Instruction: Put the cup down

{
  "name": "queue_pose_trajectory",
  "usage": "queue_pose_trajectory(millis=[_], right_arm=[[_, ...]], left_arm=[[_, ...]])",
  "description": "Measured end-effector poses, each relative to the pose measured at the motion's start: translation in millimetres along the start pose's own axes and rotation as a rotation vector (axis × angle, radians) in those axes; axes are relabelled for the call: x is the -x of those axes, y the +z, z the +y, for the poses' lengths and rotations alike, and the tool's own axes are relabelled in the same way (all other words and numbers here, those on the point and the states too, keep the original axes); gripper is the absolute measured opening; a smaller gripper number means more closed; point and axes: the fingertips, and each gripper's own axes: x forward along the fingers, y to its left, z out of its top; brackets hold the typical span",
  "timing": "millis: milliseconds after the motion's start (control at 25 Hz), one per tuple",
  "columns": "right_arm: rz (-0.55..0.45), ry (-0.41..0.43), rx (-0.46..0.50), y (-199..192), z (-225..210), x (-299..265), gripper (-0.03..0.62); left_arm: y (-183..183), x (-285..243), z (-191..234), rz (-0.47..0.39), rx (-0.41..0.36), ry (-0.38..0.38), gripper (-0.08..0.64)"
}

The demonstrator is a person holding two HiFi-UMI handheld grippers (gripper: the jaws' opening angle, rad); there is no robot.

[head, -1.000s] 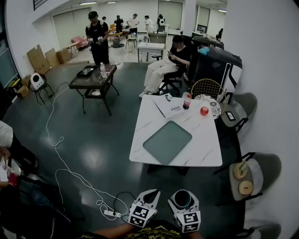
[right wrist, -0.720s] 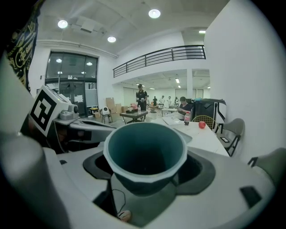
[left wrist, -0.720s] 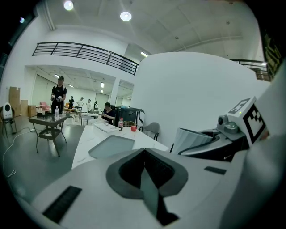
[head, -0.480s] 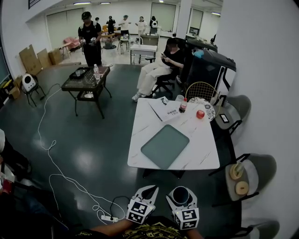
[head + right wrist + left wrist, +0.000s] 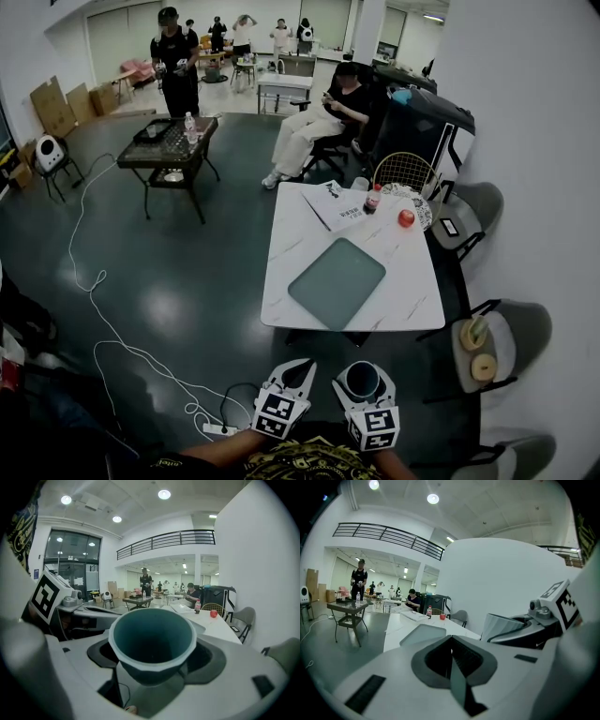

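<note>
A teal cup (image 5: 152, 641) with a pale rim sits upright between the jaws of my right gripper (image 5: 363, 382), which is shut on its sides. From the left gripper view the cup's (image 5: 502, 626) ribbed grey outside shows to the right. My left gripper (image 5: 300, 368) is held beside it at the bottom of the head view, its jaws shut with nothing between them (image 5: 451, 660). Both grippers hover over the dark floor, short of the near edge of the white marble table (image 5: 412, 302).
On the table lie a grey-green mat (image 5: 336, 281), papers (image 5: 337, 208), a red-capped bottle (image 5: 373, 200) and a red apple (image 5: 406, 218). Chairs (image 5: 492, 337) stand to its right by the wall. A white cable (image 5: 103, 319) and power strip (image 5: 217, 429) lie on the floor at left. A person (image 5: 314, 122) sits beyond the table.
Both grippers have been carried a little toward the table together with the head view. The cup stays in the right gripper and the left jaws stay shut.
</note>
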Motion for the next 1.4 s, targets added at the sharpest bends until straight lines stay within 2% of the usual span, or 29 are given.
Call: queue_pose_trajectory(millis=[320, 600, 1400], right_arm=[[0.022, 0.026, -0.007, -7.8, 10.7, -16.0, 0.377], [0.011, 0.06, -0.01, 9.2, 9.9, -39.7, 0.377], [0.034, 0.147, 0.027, 27.5, -57.3, -126.1, 0.377]], left_arm=[[-3.7, 7.7, 19.5, -0.002, 0.028, 0.028, 0.012], [-3.5, 4.1, 42.9, 0.004, 0.053, 0.084, 0.012], [27.1, -78.4, 83.3, 0.014, 0.072, 0.171, 0.012]])
